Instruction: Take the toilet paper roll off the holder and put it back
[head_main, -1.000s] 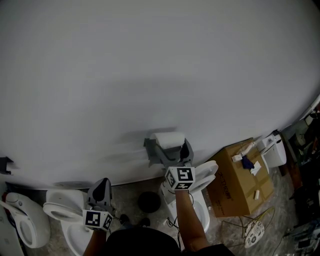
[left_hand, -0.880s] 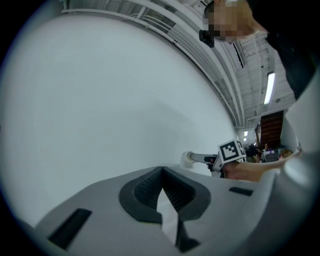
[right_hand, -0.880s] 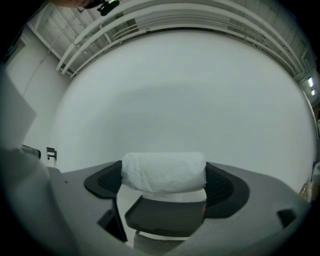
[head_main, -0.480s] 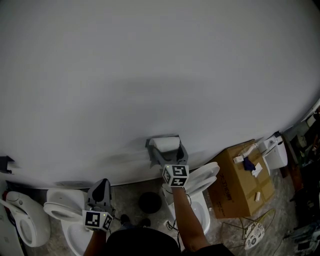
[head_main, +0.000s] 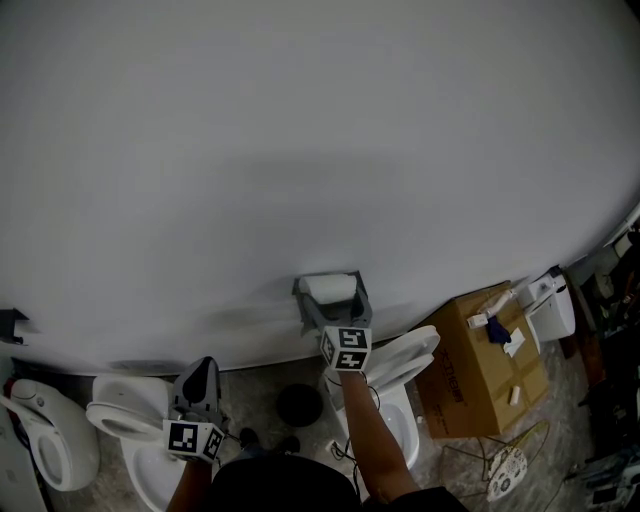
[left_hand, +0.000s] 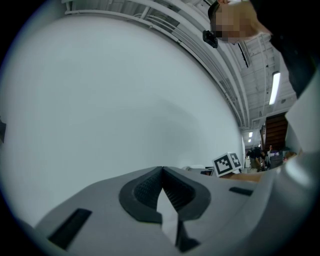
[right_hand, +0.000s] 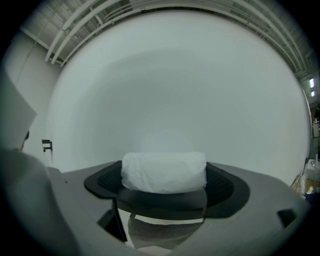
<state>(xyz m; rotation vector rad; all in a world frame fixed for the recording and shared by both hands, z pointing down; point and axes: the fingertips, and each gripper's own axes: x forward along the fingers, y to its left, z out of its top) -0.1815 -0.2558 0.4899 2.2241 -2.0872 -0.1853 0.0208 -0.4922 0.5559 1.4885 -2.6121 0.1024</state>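
The white toilet paper roll (head_main: 330, 288) is close against the pale wall, held crosswise between the jaws of my right gripper (head_main: 331, 292). In the right gripper view the roll (right_hand: 164, 172) fills the gap, with a dark pad against each of its ends. Just below it a shiny strip (right_hand: 165, 220) shows; I cannot tell if that is the holder. My right gripper (right_hand: 164, 175) is shut on the roll. My left gripper (head_main: 203, 368) hangs low at the left, away from the roll. Its jaws (left_hand: 161, 172) meet with nothing between them.
White toilets stand along the wall's foot: one at far left (head_main: 45, 440), one under the left gripper (head_main: 125, 420), one with its lid up (head_main: 405, 355) under the right arm. A cardboard box (head_main: 485, 365) sits to the right. A black round thing (head_main: 298, 403) lies on the floor.
My right gripper has carried the roll a little left and nearer the wall; the roll looks smaller now. The left gripper has barely moved.
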